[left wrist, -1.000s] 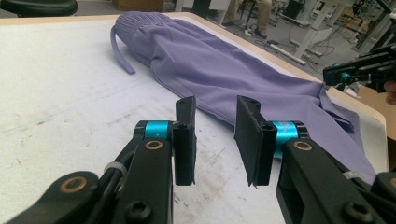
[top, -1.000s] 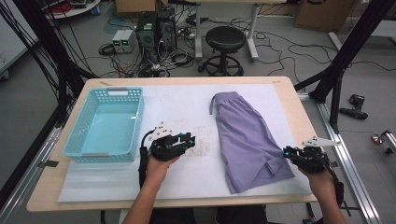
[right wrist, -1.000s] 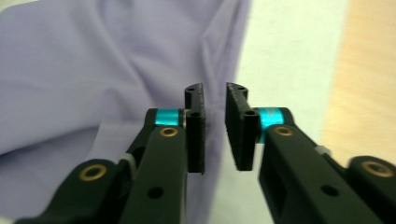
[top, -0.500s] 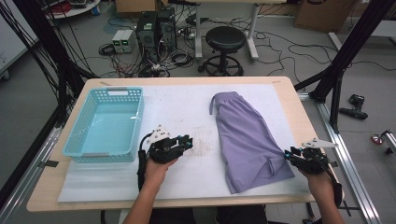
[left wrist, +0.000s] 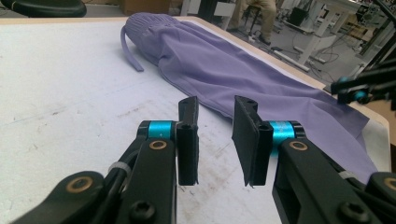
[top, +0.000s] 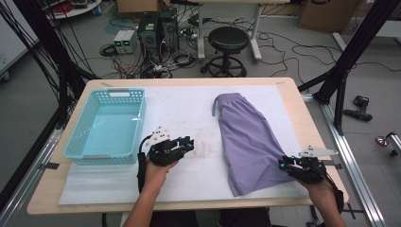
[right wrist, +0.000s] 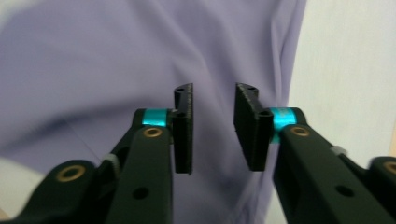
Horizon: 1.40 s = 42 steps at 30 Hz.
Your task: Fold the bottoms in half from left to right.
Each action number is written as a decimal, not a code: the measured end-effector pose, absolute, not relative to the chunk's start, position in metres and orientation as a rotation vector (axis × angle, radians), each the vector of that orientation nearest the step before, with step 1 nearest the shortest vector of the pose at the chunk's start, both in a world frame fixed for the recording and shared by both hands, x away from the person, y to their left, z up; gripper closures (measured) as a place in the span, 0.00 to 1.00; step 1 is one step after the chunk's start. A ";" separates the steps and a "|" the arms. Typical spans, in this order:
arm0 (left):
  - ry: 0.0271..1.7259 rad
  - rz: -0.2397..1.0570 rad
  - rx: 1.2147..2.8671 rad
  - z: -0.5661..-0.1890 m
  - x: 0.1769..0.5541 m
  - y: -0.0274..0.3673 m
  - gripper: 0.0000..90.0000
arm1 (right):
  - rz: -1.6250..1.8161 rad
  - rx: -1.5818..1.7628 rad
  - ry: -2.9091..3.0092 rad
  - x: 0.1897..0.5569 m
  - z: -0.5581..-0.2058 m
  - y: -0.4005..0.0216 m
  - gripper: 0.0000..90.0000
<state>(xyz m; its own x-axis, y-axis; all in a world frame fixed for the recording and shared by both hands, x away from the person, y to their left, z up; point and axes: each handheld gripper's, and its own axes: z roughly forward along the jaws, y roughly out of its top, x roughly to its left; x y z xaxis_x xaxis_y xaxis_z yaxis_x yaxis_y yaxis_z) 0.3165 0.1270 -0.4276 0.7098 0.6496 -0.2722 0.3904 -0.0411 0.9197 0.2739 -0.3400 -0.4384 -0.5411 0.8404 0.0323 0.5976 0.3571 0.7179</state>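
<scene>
A purple garment (top: 248, 142) lies flat on the right half of the white mat, waistband and drawstring (left wrist: 130, 51) at the far end. My left gripper (top: 187, 144) rests on the mat to its left and points toward it. Its jaws (left wrist: 215, 135) have just been closing, stand apart and hold nothing. My right gripper (top: 283, 164) is at the garment's near right corner. It is open over the purple cloth (right wrist: 116, 60); its jaws (right wrist: 213, 126) have just been closing, with no fabric pinched between them.
A light blue plastic basket (top: 97, 157) stands at the table's left, just beyond my left hand. The white mat (top: 189, 109) covers most of the wooden table (top: 302, 118). My right gripper (left wrist: 359, 88) also appears far right in the left gripper view.
The right gripper has shifted slightly at the garment's near corner. The left hand and the garment have kept their places.
</scene>
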 end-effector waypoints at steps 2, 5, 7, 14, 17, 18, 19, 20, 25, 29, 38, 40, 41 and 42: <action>0.850 0.254 1.657 -0.427 0.316 0.127 0.84 | 0.925 1.318 2.286 0.274 -0.447 -0.348 0.83; 0.859 0.259 1.651 -0.427 0.314 0.129 0.85 | 0.924 1.337 2.269 0.272 -0.447 -0.358 0.93; 0.864 0.263 1.651 -0.428 0.314 0.130 0.85 | 0.916 1.320 2.293 0.271 -0.446 -0.359 0.95; 0.877 0.273 1.641 -0.432 0.310 0.138 0.84 | 1.035 1.320 2.153 0.286 -0.435 -0.353 0.75; 0.879 0.271 1.641 -0.434 0.309 0.139 0.84 | 1.020 1.337 2.162 0.306 -0.436 -0.347 0.75; 0.878 0.269 1.642 -0.434 0.308 0.139 0.85 | 1.029 1.338 2.168 0.313 -0.436 -0.344 0.75; 0.876 0.268 1.645 -0.435 0.308 0.138 0.86 | 1.023 1.333 2.184 0.320 -0.437 -0.340 0.75; 0.876 0.266 1.646 -0.435 0.307 0.137 0.87 | 1.000 1.330 2.200 0.328 -0.438 -0.336 0.77; 0.870 0.251 1.658 -0.437 0.306 0.133 0.92 | 0.838 1.389 2.192 0.349 -0.444 -0.335 1.00; 0.864 0.248 1.661 -0.437 0.306 0.131 0.95 | 0.851 1.443 2.131 0.345 -0.442 -0.339 0.79; 0.874 0.307 1.620 -0.432 0.306 0.143 0.81 | 1.218 1.230 2.157 0.310 -0.433 -0.304 0.69; 0.862 0.313 1.612 -0.431 0.306 0.145 0.77 | 1.263 1.198 2.169 0.305 -0.429 -0.293 0.66; 0.859 0.317 1.607 -0.430 0.306 0.146 0.75 | 1.280 1.187 2.172 0.303 -0.427 -0.287 0.64; 0.864 0.316 1.602 -0.430 0.306 0.147 0.71 | 1.291 1.169 2.174 0.301 -0.425 -0.281 0.63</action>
<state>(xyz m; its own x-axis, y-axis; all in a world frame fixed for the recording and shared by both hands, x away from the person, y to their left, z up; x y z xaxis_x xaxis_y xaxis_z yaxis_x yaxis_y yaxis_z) 0.3057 0.1474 -0.4300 0.6841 0.6812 -0.2608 0.3519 0.0050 0.9360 0.3011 -0.2811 -0.4251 -0.5959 0.7961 0.1050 0.4730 0.2424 0.8471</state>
